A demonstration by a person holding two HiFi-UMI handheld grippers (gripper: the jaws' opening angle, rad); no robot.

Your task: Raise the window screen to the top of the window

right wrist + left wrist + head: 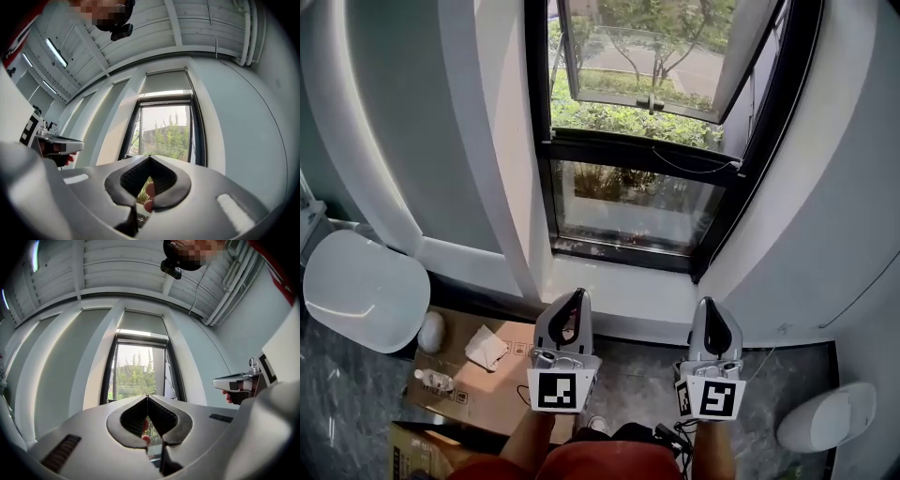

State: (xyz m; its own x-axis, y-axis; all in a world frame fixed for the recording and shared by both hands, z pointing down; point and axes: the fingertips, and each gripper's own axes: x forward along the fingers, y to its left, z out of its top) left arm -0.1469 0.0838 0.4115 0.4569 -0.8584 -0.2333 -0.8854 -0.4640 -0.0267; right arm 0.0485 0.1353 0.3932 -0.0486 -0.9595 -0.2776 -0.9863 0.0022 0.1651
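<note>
Left tool [578, 293] and right tool [710, 302] are both clenched and empty, lower frame. The window screen [140, 323] sits upper centre, above the glass [138, 371]. I judge it light and flexible; grip its bottom edge.

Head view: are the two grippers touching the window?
No, the left gripper and right gripper hover short of the window, with white wall showing between.

Two claws [577, 296] [711, 306]; one window [630, 201]; one cardboard box [487, 397].
</note>
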